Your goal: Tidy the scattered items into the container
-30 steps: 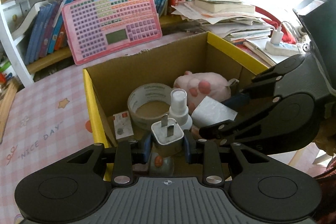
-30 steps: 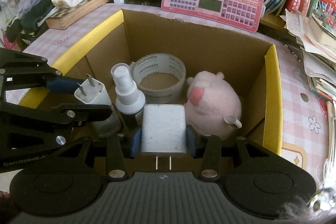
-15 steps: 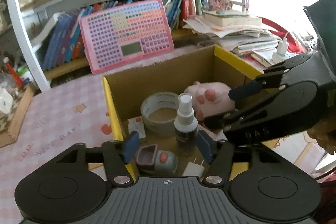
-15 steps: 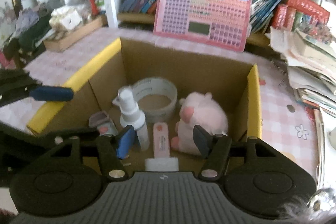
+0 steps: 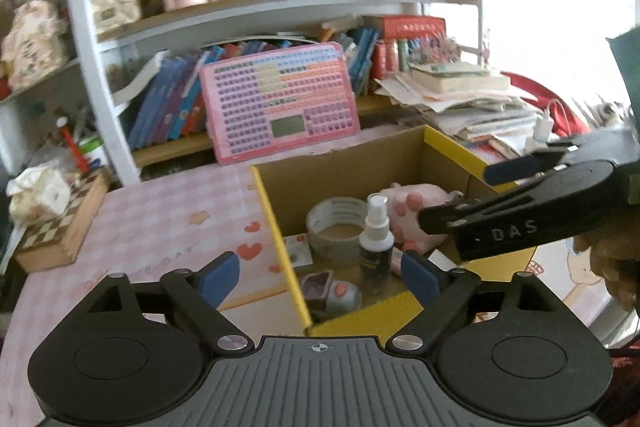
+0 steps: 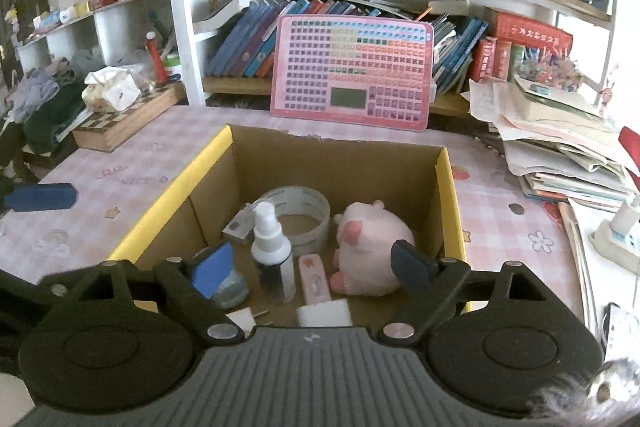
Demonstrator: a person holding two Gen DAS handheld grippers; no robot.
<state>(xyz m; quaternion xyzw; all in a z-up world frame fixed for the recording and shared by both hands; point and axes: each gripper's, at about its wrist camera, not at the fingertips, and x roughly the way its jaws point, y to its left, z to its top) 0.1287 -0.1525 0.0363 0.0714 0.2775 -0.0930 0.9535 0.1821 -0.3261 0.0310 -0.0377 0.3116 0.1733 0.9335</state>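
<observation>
A cardboard box with yellow rims [image 6: 448,187] [image 5: 276,223] sits on the pink checked table. Inside are a tape roll [image 6: 308,207] [image 5: 332,223], a spray bottle [image 6: 272,255] [image 5: 375,247], a pink plush pig [image 6: 372,251] [image 5: 416,203], a pink stick [image 6: 316,279], a white block [image 6: 324,313], a white plug [image 6: 242,321] and a small grey toy [image 5: 332,295]. My left gripper [image 5: 320,277] is open and empty above the box's near left corner. My right gripper [image 6: 312,271] is open and empty above the box's near edge. The right gripper also shows in the left wrist view [image 5: 520,211].
A pink keyboard-like board [image 6: 352,71] leans on the bookshelf behind the box. A wooden chessboard box [image 6: 128,119] with a tissue pack stands at the left. Stacked papers and books [image 6: 568,147] lie at the right. A white charger [image 6: 620,231] lies at the far right.
Both grippers opened: the left let the white plug drop into the box, the right let go of the white block. Both then pulled back and up from the box.
</observation>
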